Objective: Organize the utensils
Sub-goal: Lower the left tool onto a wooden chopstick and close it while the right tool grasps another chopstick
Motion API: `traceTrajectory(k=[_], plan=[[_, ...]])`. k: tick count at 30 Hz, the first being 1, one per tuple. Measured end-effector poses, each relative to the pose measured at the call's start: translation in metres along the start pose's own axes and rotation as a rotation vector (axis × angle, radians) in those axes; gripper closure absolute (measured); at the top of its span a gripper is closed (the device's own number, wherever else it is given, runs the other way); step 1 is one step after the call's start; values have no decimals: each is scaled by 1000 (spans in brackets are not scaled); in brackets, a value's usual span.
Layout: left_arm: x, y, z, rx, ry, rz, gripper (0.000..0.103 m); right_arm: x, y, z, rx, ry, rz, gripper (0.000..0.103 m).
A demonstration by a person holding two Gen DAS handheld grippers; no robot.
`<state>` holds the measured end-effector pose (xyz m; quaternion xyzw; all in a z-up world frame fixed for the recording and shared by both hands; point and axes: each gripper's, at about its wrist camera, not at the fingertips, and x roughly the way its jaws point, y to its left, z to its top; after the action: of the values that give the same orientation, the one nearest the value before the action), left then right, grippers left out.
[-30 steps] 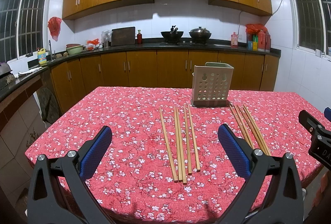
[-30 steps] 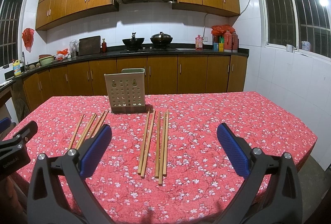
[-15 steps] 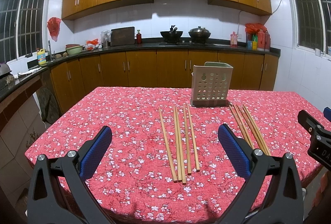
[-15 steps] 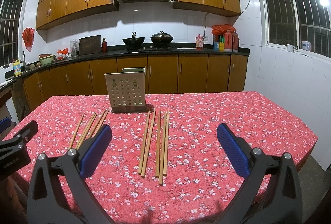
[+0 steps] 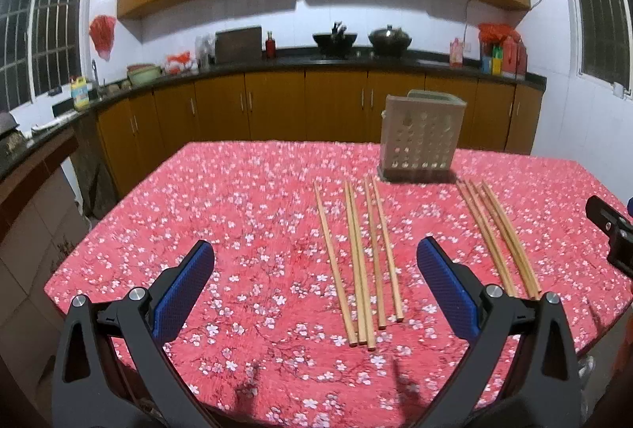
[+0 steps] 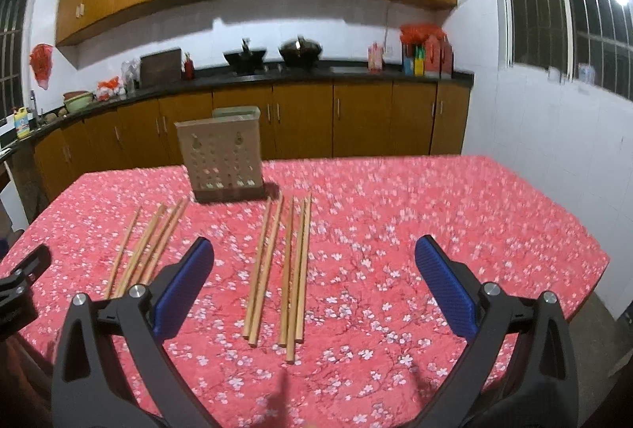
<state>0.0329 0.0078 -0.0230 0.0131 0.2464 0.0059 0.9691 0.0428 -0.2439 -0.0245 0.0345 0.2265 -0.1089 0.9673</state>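
Observation:
Two bunches of wooden chopsticks lie on the red floral tablecloth. In the left wrist view one bunch (image 5: 362,262) lies ahead and a second bunch (image 5: 496,234) lies further right. Behind them stands a beige perforated utensil holder (image 5: 419,139). My left gripper (image 5: 314,258) hovers open above the near table edge, nothing between its blue pads (image 5: 184,289). In the right wrist view the nearer bunch (image 6: 283,266) lies ahead, another bunch (image 6: 148,246) lies left, and the holder (image 6: 221,155) stands behind. My right gripper (image 6: 314,258) is open and holds nothing.
The tablecloth-covered table (image 5: 237,214) ends close below both grippers. Kitchen counters with wooden cabinets (image 5: 277,107) run behind it, bearing woks, bottles and bowls. A white tiled wall (image 6: 534,135) and window stand to the right. The right gripper's tip (image 5: 609,230) shows at the left wrist view's right edge.
Both grippers have risen and tipped downward a little, so the table sits lower in both views. The chopsticks and holder have not moved. Both grippers remain open.

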Motion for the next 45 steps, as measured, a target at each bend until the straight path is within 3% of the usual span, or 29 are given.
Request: traceTrajectory(k=[2,6,11,15,21,31,34,40,45], plan=[[9,3,1,-5,29,-9,2,16,-6,1,27,46,-4,5],[35,14,6,-20,111,-9,2,61,-18,0,85,196,37,33],[64,19,7,-21,183,3,3,110,-22,-9,132,357,89,60],[83,22,4,-21,246,-9,28,131,-18,-20,136,432,120,73],[105,21,-1,-41,315,-63,43,147,-5,-31,111,466,142,83],[124,13,-4,-28,377,-122,61,152,-1,-32,32,459,86,86],[128,12,-5,-31,393,-140,68,154,0,-32,17,447,65,93],[133,8,-7,-16,406,-161,77,157,-4,-31,28,443,59,95],[139,1,-6,21,404,-132,84,157,-4,-32,32,441,60,95]])
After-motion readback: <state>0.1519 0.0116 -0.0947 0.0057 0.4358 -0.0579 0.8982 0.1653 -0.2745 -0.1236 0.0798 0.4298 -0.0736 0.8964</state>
